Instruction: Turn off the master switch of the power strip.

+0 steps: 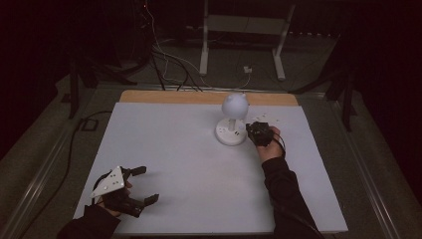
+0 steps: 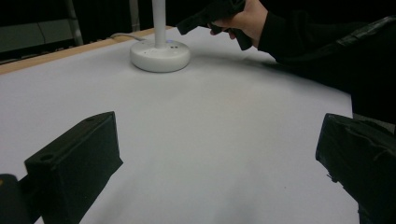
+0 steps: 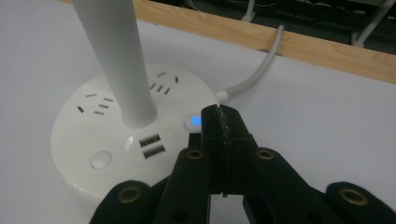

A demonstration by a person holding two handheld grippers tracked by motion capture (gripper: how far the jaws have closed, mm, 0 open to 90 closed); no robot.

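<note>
While the right gripper [image 3: 223, 122] (jaws closed) meets the lamp base [image 3: 88, 140] — its cord [image 3: 254, 74] trails behind.

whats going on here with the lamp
A person works at a white table with a gripper in each hand. The right gripper, jaws shut, has its tip at the lit blue button on the round base of a white desk lamp, seemingly to press it; contact isn't clear. The left gripper rests open on the table's near left, holding nothing.
</note>
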